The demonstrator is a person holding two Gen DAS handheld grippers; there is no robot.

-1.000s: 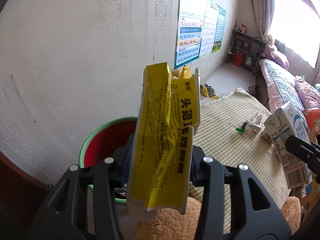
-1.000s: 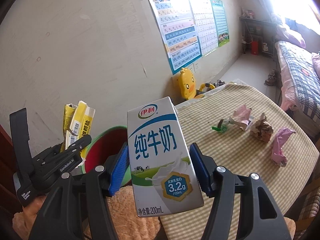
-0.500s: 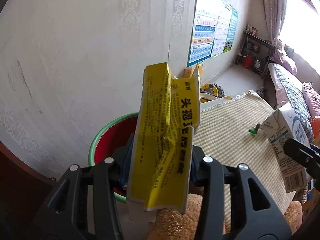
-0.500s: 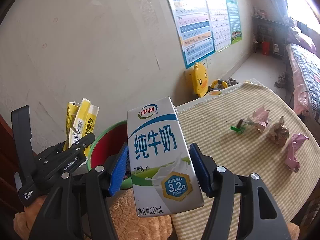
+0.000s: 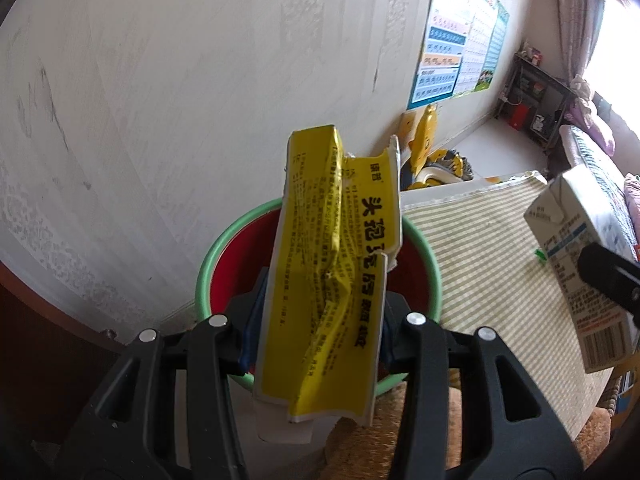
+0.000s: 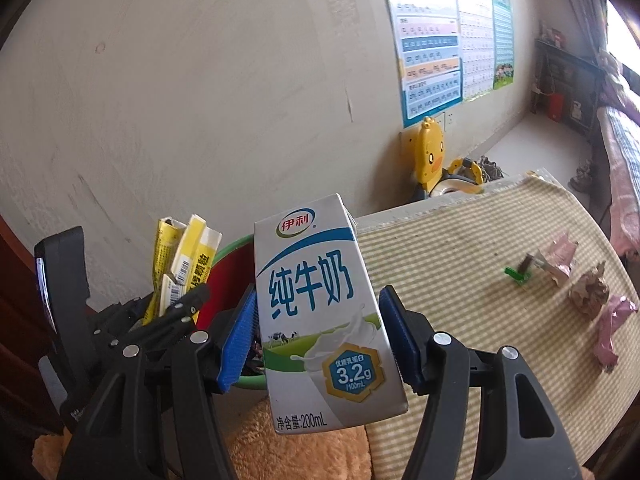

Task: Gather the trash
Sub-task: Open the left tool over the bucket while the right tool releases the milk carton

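Two pieces ride clamped: the left gripper (image 5: pixel 316 336) pinches a crumpled yellow carton (image 5: pixel 328 276), the right gripper (image 6: pixel 320 336) a milk carton (image 6: pixel 320 312), poised for the green-rimmed bin (image 5: pixel 224 240) just ahead.

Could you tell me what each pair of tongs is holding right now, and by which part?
The left tongs clamp the crumpled yellow box across its lower half; the right tongs grip the milk carton by its two side faces, mid-height.
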